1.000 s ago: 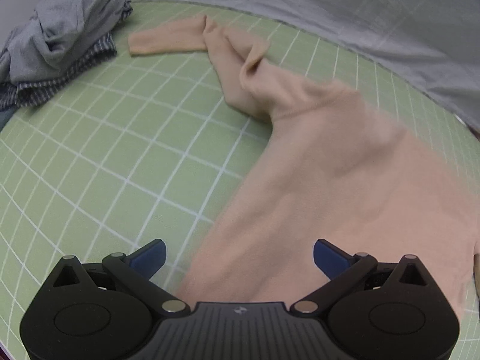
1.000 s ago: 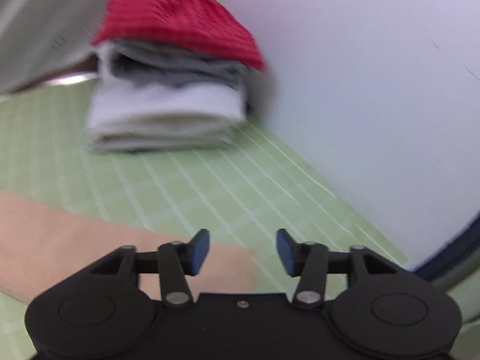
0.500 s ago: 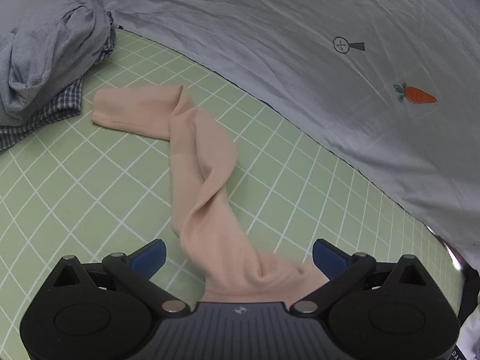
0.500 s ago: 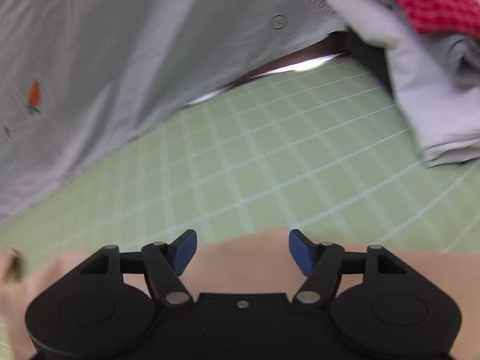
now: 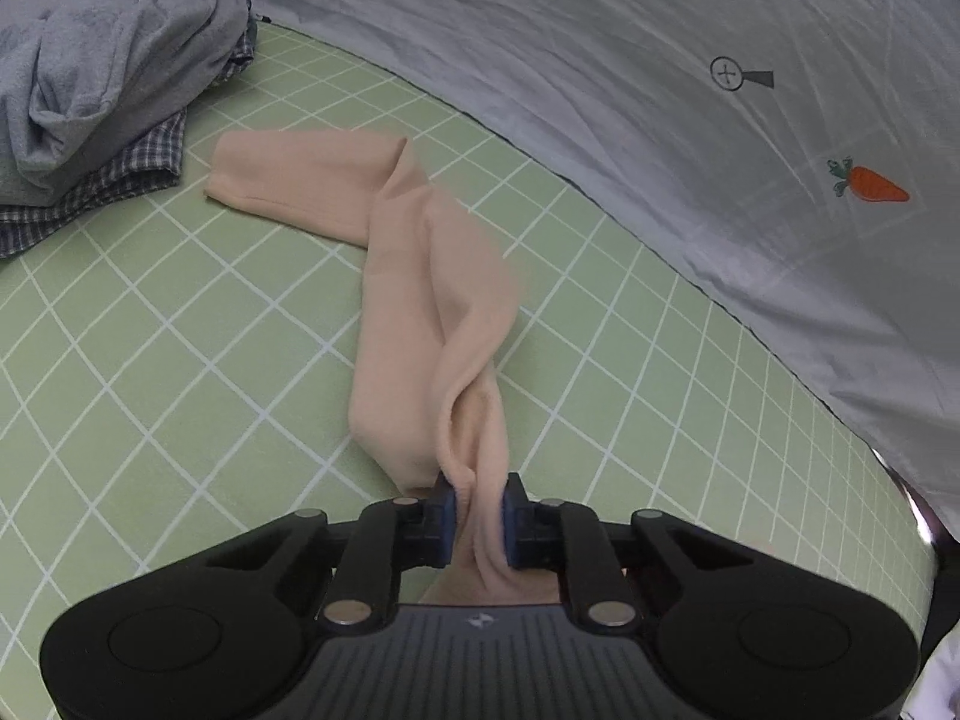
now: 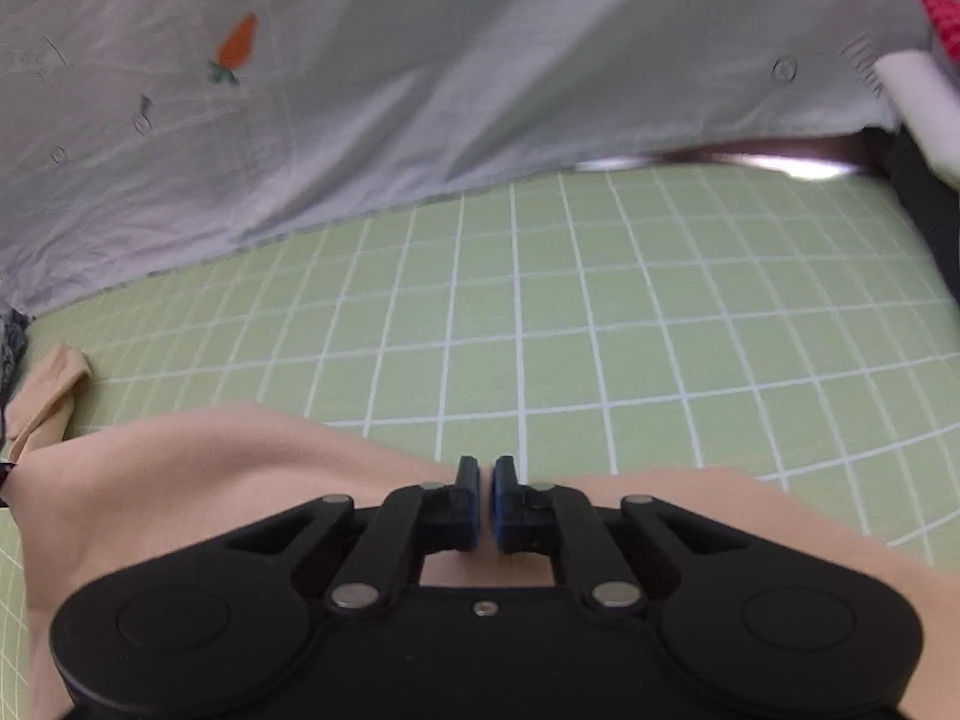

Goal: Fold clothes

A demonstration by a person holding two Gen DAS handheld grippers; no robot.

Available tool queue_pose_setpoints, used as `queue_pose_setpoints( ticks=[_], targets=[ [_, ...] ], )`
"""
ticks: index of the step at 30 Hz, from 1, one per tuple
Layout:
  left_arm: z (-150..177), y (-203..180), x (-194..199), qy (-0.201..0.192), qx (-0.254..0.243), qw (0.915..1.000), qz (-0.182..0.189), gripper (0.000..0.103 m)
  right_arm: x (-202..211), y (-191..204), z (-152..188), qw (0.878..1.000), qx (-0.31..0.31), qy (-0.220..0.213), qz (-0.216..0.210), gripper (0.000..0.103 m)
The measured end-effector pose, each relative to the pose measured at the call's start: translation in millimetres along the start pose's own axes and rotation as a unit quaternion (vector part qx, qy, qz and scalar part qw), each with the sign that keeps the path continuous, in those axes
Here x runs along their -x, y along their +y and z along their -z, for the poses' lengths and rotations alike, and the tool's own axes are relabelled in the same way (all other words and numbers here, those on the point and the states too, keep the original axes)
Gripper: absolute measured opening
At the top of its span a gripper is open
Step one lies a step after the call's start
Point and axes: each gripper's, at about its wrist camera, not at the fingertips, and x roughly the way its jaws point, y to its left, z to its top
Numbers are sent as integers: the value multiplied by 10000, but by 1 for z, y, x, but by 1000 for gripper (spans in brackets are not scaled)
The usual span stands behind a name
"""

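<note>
A peach long-sleeved garment (image 5: 420, 276) lies on the green grid mat (image 5: 150, 360). My left gripper (image 5: 479, 516) is shut on a bunched fold of it where the sleeve meets the body; the sleeve runs away from me and bends left to its cuff. In the right wrist view the garment's body (image 6: 210, 474) spreads under my right gripper (image 6: 486, 501), whose jaws are closed at the cloth's far edge. A thin layer of cloth may sit between them; I cannot tell for sure.
A crumpled grey garment over checked cloth (image 5: 102, 78) lies at the far left. A grey sheet with a carrot print (image 5: 660, 90) hangs behind the mat. A folded stack with a red top (image 6: 936, 54) is at the far right.
Both grippers have gone from open to closed. The left closed on the sleeve base. The right view swung left, so the folded stack moved to the frame's edge.
</note>
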Motion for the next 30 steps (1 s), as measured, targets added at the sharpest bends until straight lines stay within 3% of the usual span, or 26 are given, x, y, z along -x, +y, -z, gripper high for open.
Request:
queue_pose_setpoints(
  ticks=[4,6,9,12,15,18,20,21,25,27,29,30],
  targets=[
    [24,17,44,-215,-113,9996,137,16,63,-1,12,9988,63,-484,-46,5],
    [45,29,59,-126,-116,9998,78,17,93,-3,29,9986,83,-524,-90,5],
    [81,49,64,209,-227,9994,-176,18,116,-8,69,9997,144,-203,-51,5],
    [110,68,59,587,-347,9970,-356,22,116,-16,115,9990,78,437,91,5],
    [115,77,68,606,-435,9967,-307,25,119,-20,144,9970,-55,734,248,6],
    [108,72,80,528,-675,9960,-234,28,132,-17,145,9980,-59,529,344,10],
    [103,66,89,412,-843,9955,-140,33,141,-14,140,9989,-31,271,393,23],
    [101,63,94,340,-912,9952,-77,37,145,-12,135,9991,36,121,415,23],
    [91,44,106,-1,-1254,9918,232,47,132,-2,119,9986,453,-3,258,38],
    [88,31,103,-123,-1499,9877,429,59,125,3,112,9976,662,-62,178,49],
    [86,19,87,42,-1681,9839,599,64,118,8,104,9961,870,-121,97,67],
    [86,13,78,131,-1758,9820,674,64,115,10,100,9951,974,-150,57,69]
  ],
)
